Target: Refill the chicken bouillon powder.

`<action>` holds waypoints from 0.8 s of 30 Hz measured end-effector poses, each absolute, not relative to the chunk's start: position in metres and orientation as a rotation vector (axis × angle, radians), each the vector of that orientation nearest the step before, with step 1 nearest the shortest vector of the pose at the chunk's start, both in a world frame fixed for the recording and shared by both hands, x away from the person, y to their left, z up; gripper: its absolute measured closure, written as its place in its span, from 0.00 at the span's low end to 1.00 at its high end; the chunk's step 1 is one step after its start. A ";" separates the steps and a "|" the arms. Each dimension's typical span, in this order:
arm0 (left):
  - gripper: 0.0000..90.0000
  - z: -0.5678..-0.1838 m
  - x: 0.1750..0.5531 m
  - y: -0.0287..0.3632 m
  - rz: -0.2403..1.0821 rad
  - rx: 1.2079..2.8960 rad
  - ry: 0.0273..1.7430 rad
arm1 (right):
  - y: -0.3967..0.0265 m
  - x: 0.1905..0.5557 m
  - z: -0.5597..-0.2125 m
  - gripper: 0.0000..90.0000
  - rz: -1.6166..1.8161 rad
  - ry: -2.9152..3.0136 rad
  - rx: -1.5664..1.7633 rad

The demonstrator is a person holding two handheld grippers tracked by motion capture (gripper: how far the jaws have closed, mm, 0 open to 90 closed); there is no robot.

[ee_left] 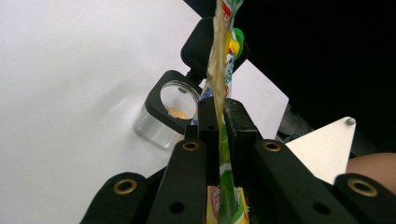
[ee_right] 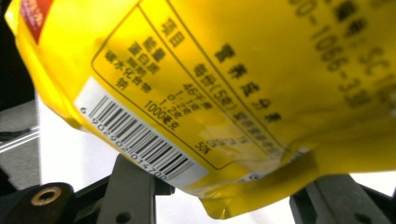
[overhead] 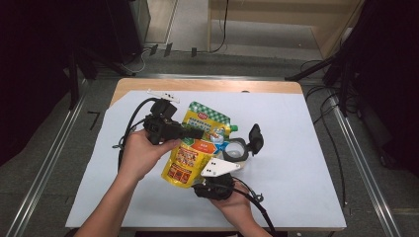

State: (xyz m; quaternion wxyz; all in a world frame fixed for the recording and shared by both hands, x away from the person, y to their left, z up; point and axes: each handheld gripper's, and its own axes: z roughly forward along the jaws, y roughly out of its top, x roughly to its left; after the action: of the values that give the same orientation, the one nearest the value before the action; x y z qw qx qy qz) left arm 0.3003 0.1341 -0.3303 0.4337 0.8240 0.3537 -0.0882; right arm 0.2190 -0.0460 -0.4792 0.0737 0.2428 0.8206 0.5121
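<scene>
left gripper (ee_left: 219, 126): jaws clamped on the side edge of the yellow spouted seasoning pouch (overhead: 197, 143) | right gripper (overhead: 213, 188): jaws around pouch bottom, contact unclear | pouch: tilted above mid-surface, green spout toward the open flip-lid glass jar (overhead: 236, 149) just beside | step: likely pouring | next: raise bottom, aim spout into jar.

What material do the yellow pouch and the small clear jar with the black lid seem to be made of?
Yellow pouch: probably flexible plastic film, glossy and printed; it creases and dents near its bottom seam in the right gripper view, and is thin edge-on in the left claw.
Clear jar: glass or hard clear plastic, I cannot tell which; the see-through wall shows the white sheet behind it.
Jar lid: likely matte black plastic.
</scene>
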 end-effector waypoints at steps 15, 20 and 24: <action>0.90 -0.337 0.301 0.127 -0.179 2.121 0.772 | -0.051 0.216 -0.471 0.69 1.635 2.532 0.723; 0.88 -0.340 0.301 0.124 -0.151 2.131 0.727 | -0.052 0.216 -0.468 0.70 1.682 2.551 0.720; 0.88 -0.343 0.300 0.119 -0.139 2.150 0.708 | -0.051 0.215 -0.467 0.71 1.695 2.562 0.699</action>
State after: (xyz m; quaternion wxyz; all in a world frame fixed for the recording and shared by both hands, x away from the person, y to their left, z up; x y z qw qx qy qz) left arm 0.3002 0.1189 -0.3428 0.4229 0.8591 0.2829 -0.0555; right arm 0.2146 -0.0513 -0.4668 -0.0044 0.2218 0.8133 0.5379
